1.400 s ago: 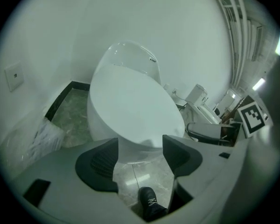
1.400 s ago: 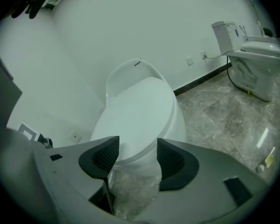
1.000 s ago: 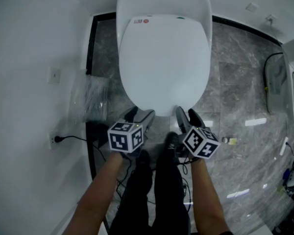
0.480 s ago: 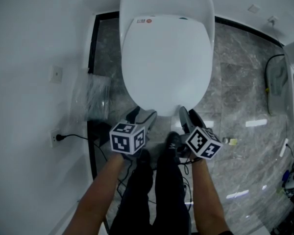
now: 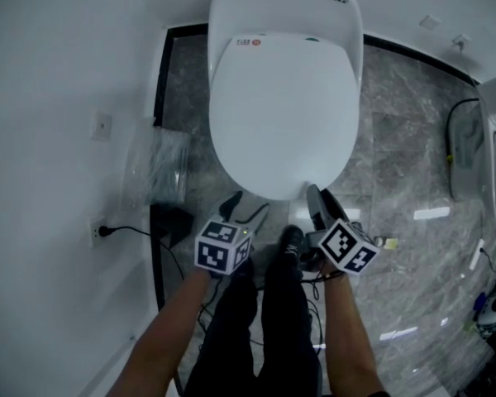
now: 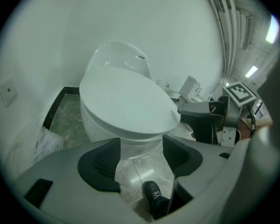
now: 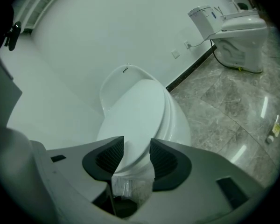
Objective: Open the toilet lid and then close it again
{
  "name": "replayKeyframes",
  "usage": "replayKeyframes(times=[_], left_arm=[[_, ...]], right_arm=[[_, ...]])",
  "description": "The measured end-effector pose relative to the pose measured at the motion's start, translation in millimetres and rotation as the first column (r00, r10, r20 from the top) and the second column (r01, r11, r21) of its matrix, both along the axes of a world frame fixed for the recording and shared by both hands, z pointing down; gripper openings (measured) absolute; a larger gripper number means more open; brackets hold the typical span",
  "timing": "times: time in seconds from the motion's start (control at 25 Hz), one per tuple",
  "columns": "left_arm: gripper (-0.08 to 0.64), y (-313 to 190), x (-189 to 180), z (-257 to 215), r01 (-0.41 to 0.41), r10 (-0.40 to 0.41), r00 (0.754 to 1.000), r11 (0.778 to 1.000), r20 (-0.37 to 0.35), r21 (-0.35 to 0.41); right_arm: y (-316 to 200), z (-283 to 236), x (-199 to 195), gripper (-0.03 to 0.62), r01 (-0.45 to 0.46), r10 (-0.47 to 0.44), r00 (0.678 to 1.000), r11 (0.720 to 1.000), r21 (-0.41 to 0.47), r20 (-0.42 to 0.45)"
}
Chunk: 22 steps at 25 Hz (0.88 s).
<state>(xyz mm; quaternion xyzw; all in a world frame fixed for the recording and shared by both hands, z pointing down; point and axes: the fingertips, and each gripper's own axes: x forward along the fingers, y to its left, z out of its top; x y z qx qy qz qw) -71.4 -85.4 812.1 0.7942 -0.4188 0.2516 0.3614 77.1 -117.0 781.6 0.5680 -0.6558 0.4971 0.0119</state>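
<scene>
Right gripper: jaws just narrowed, apart at shut white oval plastic toilet lid front rim.
Left gripper: jaws apart, empty.

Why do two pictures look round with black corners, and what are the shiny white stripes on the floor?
Left gripper view and right gripper view: the wide-angle lens bends the walls and darkens the corners. Head view: the stripes look like light glare on the glossy floor; the toilet lid is evenly lit, without hard shadows.

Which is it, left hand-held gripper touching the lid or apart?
Apart. Head view shows floor between the left hand-held gripper and the lid; its own view shows open jaws short of it.
</scene>
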Motion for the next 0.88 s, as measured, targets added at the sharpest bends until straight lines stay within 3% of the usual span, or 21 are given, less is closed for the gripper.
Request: replayKeyframes(times=[0.2, 0.36, 0.64, 0.76, 0.88], left_arm=[[0.285, -2.9, 9.3, -4.5, -0.015, 0.015, 1.0, 1.0, 0.003, 0.017], [0.202, -8.0, 15.8, -18.5, -0.041, 0.04, 0.999, 0.997, 0.02, 0.068], [0.158, -7.1, 21.9, -34.1, -0.062, 0.06, 0.998, 0.994, 0.025, 0.09], [0.043, -11.5, 24.6, -41.5, -0.054, 0.046, 0.997, 0.991, 0.066, 0.124], [0.018, -16.3, 26.5, -50.1, -0.03, 0.021, 0.997, 0.989, 0.068, 0.142]], right_arm=[[-1.4, -11.4, 0.8, 0.184, 0.0, 0.0, 1.0, 1.0, 0.009, 0.024], [-1.6, -23.4, 0.9, 0.184, 0.003, -0.003, 0.999, 1.0, 0.016, 0.04], [-2.1, -36.6, 2.0, 0.184, 0.005, -0.005, 0.999, 1.0, 0.011, 0.054], [-4.8, -46.0, 2.8, 0.184, 0.011, -0.012, 0.998, 1.0, 0.022, 0.061], [-6.8, -56.6, 1.7, 0.184, 0.02, -0.022, 0.998, 0.999, 0.032, 0.067]])
